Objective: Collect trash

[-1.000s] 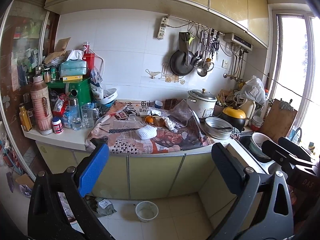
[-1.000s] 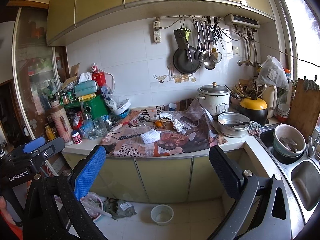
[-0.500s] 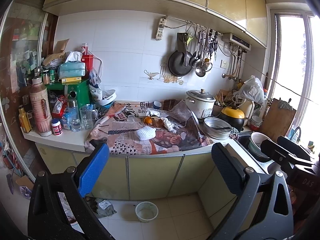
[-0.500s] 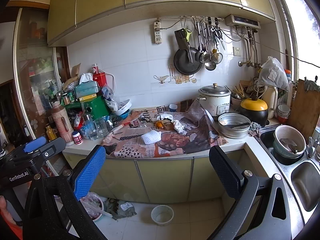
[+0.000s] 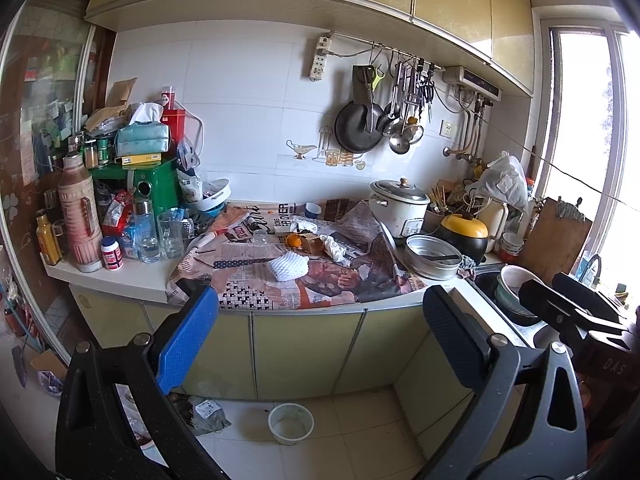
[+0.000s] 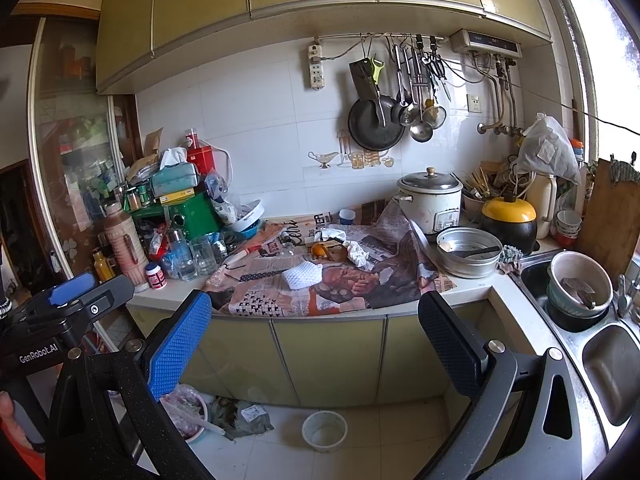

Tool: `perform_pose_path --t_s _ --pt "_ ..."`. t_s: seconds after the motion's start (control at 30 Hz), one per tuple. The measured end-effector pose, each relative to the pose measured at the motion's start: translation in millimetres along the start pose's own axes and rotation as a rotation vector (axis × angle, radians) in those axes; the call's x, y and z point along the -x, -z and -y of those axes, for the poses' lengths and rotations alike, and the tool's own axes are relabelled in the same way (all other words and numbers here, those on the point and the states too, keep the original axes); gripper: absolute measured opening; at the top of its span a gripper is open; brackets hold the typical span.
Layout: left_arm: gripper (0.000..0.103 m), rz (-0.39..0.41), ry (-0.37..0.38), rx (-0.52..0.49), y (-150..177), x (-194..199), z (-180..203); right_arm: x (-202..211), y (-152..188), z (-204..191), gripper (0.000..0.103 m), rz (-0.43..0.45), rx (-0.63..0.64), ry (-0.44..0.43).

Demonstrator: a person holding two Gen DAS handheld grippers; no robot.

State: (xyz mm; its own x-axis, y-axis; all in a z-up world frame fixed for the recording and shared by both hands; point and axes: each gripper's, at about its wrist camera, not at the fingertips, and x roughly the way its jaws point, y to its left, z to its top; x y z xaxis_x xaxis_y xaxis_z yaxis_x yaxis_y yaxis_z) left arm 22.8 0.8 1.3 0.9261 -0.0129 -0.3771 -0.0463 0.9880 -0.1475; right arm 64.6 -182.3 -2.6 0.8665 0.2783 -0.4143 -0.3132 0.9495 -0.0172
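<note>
- Left wrist view: the trash lies uncollected on the newspaper-covered tabletop (image 5: 120, 276) — a white foam net (image 5: 289, 266) near the front, crumpled wrappers (image 5: 334, 246) behind it, and an orange (image 5: 295, 240) beside a brown scrap.
- Judging by this, collecting has not begun; every piece is left to pick up.
- On the floor below stand a small white bucket (image 5: 291, 427) and some litter (image 5: 208, 416), possibly more to gather.
- Left gripper (image 5: 320, 336) fingers are spread wide, holding and touching nothing, well short of the tabletop.
- Right gripper (image 6: 316, 338) fingers are likewise wide apart and empty, well apart from the foam net (image 6: 302, 275).
</note>
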Motion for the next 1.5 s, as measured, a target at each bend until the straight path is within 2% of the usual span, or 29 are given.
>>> perform_pose_path --t_s 0.4,0.8,1.0,1.17,1.3,1.5 --pt "0.103 -0.004 -0.014 0.010 -1.7 -3.1 6.0 -3.0 -0.5 1.3 0.103 -0.007 0.009 -0.012" --pt "0.103 -0.020 -0.054 0.020 -11.2 -40.6 14.5 -32.8 -3.1 22.5 0.103 -0.025 -0.011 -0.015" --pt "0.103 -0.034 -0.050 0.014 -20.3 -87.5 0.8 -68.1 -4.7 33.3 0.103 -0.049 -0.041 0.008" --pt "0.103 -0.057 -0.030 0.022 -31.9 -146.1 -24.4 -109.7 -8.9 32.1 0.103 -0.074 -0.043 0.058" --pt "0.103 -0.107 -0.006 0.046 -47.8 -204.4 -54.7 -148.6 -18.8 26.7 0.103 -0.102 -0.058 0.099" --pt "0.095 -0.222 -0.009 0.045 -64.2 -297.6 -99.4 -207.8 -36.2 21.0 0.103 -0.140 -0.105 0.161"
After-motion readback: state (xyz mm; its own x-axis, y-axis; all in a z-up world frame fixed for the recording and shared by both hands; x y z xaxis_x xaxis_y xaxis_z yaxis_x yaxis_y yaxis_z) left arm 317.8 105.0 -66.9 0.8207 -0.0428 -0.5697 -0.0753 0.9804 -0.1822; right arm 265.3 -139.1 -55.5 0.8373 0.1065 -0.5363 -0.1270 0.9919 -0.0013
